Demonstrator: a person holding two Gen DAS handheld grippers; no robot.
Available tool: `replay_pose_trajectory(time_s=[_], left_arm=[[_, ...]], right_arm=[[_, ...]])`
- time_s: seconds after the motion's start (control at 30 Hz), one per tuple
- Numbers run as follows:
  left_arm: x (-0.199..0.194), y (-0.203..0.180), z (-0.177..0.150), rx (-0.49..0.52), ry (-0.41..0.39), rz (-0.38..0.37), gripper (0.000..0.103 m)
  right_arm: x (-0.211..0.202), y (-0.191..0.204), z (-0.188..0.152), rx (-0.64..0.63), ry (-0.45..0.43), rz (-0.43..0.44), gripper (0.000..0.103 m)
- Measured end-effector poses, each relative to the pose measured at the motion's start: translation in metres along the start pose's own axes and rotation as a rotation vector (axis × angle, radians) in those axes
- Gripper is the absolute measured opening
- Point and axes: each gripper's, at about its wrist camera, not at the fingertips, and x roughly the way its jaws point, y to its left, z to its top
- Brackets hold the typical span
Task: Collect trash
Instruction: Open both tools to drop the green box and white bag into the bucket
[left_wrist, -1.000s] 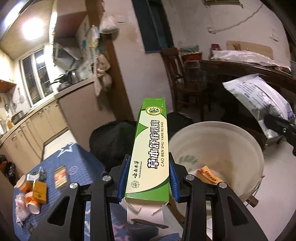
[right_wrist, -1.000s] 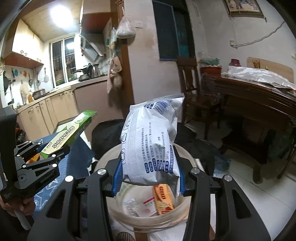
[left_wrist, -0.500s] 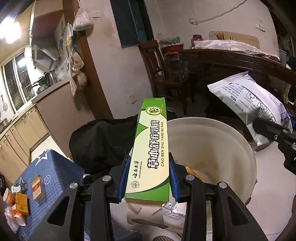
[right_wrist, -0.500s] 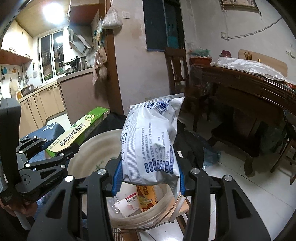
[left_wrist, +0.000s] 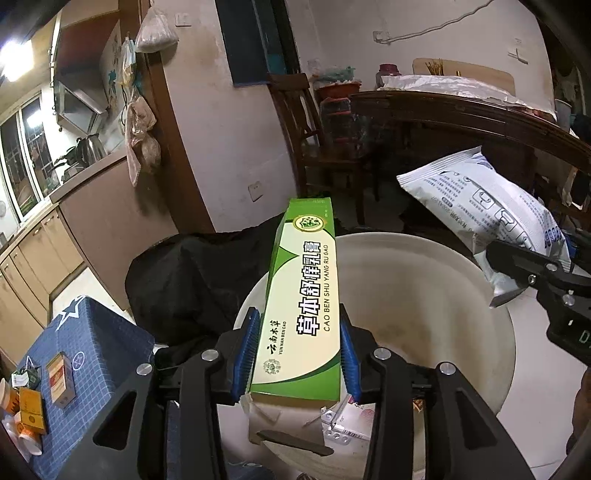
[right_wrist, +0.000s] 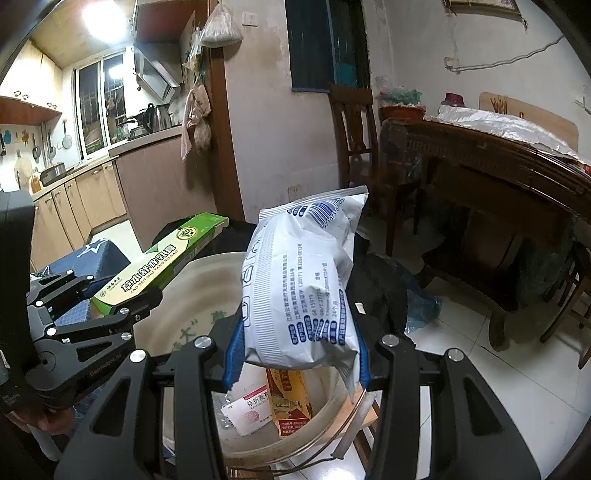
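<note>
A long green and white carton (left_wrist: 306, 288) stands between the blue pads of my left gripper (left_wrist: 298, 317). Its jaws are opening, but the pads still touch the carton's sides. It hangs over the near-left rim of a wide cream bucket (left_wrist: 480, 280). My right gripper (right_wrist: 299, 332) is shut on a white plastic bag with blue print (right_wrist: 303, 273), held over the bucket's (right_wrist: 207, 280) opening. In the right wrist view the carton (right_wrist: 166, 262) pokes in from the left. An orange packet (right_wrist: 288, 398) and a white and red box (right_wrist: 251, 410) lie in the bucket.
A blue-clothed table (left_wrist: 92, 343) with small boxes and cups stands at the left. A black bag (left_wrist: 195, 273) slumps behind the bucket. A wooden chair (left_wrist: 306, 122) and a dark wooden table (right_wrist: 498, 155) stand at the back right. White floor tiles (right_wrist: 480, 369) lie to the right.
Both grippers have come forward and down over the bucket, which now fills more of each view. The blue table has slid to the left edge. Carton and bag stay between the pads.
</note>
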Motion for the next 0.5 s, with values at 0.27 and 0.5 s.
replay_pose_trajectory(time_s=[0.27, 0.5], left_arm=[[0.007, 0.005, 0.002, -0.014, 0.001, 0.012, 0.060], [0.007, 0.013, 0.000, -0.031, 0.006, 0.016, 0.060]], right_arm=[[0.008, 0.002, 0.002, -0.020, 0.003, 0.009, 0.049], [0.004, -0.001, 0.002, -0.007, -0.005, 0.011, 0.049]])
